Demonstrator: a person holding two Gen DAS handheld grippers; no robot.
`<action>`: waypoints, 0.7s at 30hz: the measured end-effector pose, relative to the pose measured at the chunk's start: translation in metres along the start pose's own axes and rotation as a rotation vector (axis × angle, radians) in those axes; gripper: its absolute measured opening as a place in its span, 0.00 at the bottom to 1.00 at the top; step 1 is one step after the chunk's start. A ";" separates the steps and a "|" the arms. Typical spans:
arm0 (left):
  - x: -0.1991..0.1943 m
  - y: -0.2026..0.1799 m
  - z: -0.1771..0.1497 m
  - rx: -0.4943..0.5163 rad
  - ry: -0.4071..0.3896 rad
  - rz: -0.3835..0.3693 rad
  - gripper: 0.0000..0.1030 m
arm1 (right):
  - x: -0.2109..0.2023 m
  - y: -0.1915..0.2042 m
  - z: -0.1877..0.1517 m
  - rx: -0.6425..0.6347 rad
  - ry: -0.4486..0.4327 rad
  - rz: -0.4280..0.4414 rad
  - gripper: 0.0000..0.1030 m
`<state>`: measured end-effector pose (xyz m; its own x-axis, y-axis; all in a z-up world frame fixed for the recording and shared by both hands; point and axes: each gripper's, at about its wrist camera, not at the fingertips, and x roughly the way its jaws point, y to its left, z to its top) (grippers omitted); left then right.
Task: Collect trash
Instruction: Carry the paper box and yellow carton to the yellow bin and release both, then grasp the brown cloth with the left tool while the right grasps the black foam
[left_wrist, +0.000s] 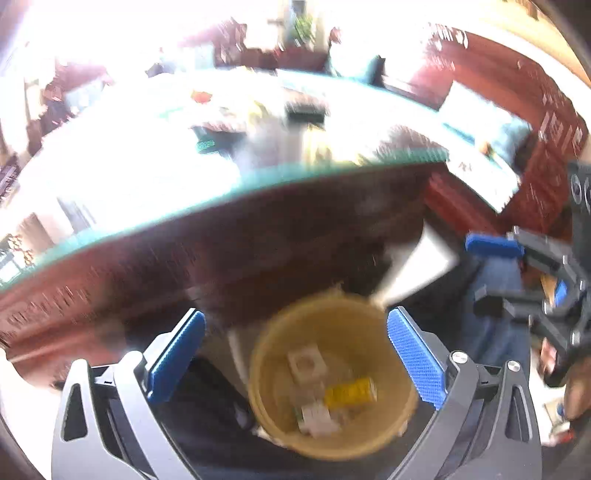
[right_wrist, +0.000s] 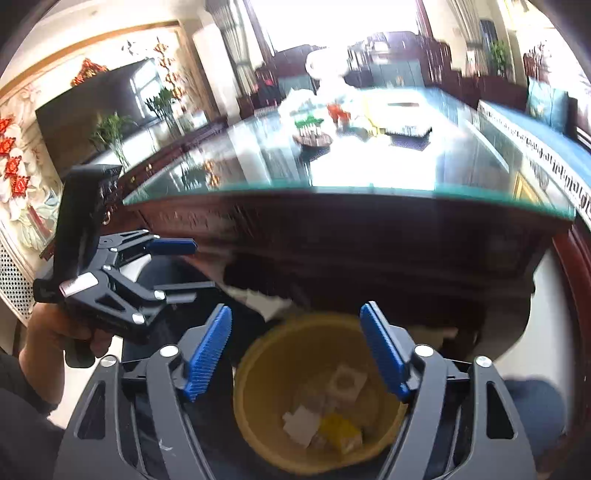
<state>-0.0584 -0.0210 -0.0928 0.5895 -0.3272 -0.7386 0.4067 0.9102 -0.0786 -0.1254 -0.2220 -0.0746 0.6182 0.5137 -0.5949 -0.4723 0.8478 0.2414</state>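
Both wide open, empty: left claw (left_wrist: 295, 354) and right claw (right_wrist: 295, 354) above yellow bin (right_wrist: 258, 424), near counter (right_wrist: 332, 177). No readable labels on scraps (right_wrist: 343, 380) inside.

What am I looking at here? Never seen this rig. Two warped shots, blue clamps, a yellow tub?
No robot: a person holds a two-finger gripper in each hand, each with a fisheye camera looking along its blue-padded fingers. One picture is from the left gripper, the other from the right gripper; each also shows the other off to one side. Both are open and hold nothing. Below them stands a round yellow waste bin with white and yellow scraps inside. Beyond is a glass-topped dark wooden table carrying blurred clutter.
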 end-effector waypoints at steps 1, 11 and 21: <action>-0.003 0.004 0.009 -0.014 -0.028 0.012 0.96 | -0.001 0.001 0.006 -0.006 -0.025 -0.007 0.79; 0.013 0.042 0.084 -0.163 -0.144 0.110 0.96 | 0.006 0.003 0.056 -0.111 -0.230 -0.174 0.92; 0.075 0.073 0.144 -0.161 -0.060 0.171 0.96 | 0.042 -0.032 0.082 -0.061 -0.216 -0.136 0.92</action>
<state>0.1160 -0.0161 -0.0576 0.6830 -0.1748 -0.7092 0.1838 0.9808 -0.0647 -0.0323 -0.2165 -0.0445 0.7951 0.4175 -0.4399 -0.4089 0.9047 0.1197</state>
